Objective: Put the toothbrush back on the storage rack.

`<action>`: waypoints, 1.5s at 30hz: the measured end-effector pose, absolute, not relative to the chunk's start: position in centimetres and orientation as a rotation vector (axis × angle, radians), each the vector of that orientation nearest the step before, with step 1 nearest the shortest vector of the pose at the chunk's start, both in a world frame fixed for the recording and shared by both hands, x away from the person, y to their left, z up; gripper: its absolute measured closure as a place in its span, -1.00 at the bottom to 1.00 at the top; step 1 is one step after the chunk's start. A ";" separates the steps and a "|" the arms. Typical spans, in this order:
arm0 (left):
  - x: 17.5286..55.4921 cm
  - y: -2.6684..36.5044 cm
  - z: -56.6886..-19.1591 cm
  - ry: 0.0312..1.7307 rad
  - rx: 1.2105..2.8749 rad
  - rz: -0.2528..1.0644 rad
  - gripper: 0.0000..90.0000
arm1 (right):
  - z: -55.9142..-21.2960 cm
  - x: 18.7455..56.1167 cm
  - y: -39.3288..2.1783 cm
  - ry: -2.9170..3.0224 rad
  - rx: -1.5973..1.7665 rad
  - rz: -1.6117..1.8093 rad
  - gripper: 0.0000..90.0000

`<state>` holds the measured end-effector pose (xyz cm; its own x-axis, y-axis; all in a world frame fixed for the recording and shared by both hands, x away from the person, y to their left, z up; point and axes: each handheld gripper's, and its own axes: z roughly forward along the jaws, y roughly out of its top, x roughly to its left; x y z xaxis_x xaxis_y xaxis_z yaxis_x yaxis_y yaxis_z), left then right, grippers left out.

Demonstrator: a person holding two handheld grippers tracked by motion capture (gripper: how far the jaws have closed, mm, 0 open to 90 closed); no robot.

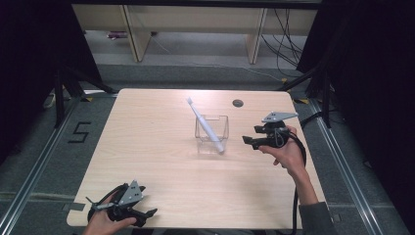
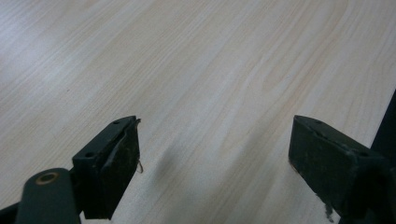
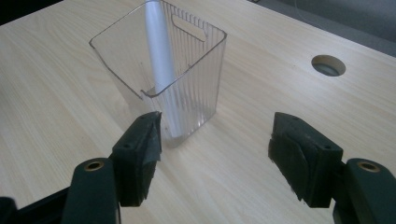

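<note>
At the near left corner of the pale wooden surface (image 1: 161, 166), the left gripper (image 1: 147, 213) rests low in the person's left hand (image 1: 103, 223), its grey three-cornered plate tilted up and its tips pointing toward the right along the near edge. In the left gripper view its two black fingers (image 2: 112, 163) stand wide apart with only bare wood grain between them; nothing is held.

Toward the middle of the surface, a little to the right of centre, stands a clear plastic bin (image 1: 212, 133) with ribbed walls and a slot handle cut near its rim. It sits upright. A white toothbrush (image 1: 205, 125) leans inside it, its handle end down at the bin's near right corner and its head poking out above the far left rim, so it slants up and away to the left. In the right gripper view the bin (image 3: 196, 88) is just beyond the left finger, and the toothbrush (image 3: 159, 51) shows through the clear wall as a pale shaft.

Right of the bin, just beside it but not touching, the right gripper (image 1: 248, 141) is held in the person's right hand (image 1: 288, 154), pointing left toward the bin. Its fingers (image 3: 140, 154) are apart, with bare surface between them. A round cable hole (image 1: 238, 103) sits in the surface behind, near the far edge.
</note>
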<state>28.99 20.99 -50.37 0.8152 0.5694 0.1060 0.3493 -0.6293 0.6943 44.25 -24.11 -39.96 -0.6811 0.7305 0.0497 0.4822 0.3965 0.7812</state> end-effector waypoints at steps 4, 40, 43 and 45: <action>29.0 21.0 -50.3 0.669 2.317 0.418 -0.64 | -39.9 44.0 -24.5 2.345 1.039 1.163 -0.23; 28.9 21.0 -50.5 0.681 2.313 0.409 -0.64 | -42.6 40.3 -25.6 2.352 1.075 1.164 -0.40; 28.9 21.0 -50.5 0.683 2.314 0.409 -0.64 | -43.2 39.8 -25.9 2.357 1.080 1.148 -0.40; 28.9 21.0 -50.5 0.683 2.314 0.408 -0.64 | -43.3 39.6 -25.9 2.352 1.097 1.151 -0.40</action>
<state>28.88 21.01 -50.50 0.8131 0.5735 0.0997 0.3602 -0.6303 0.6878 39.61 -25.92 -43.32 -0.6628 0.7465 0.0591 0.5047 0.3871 0.7716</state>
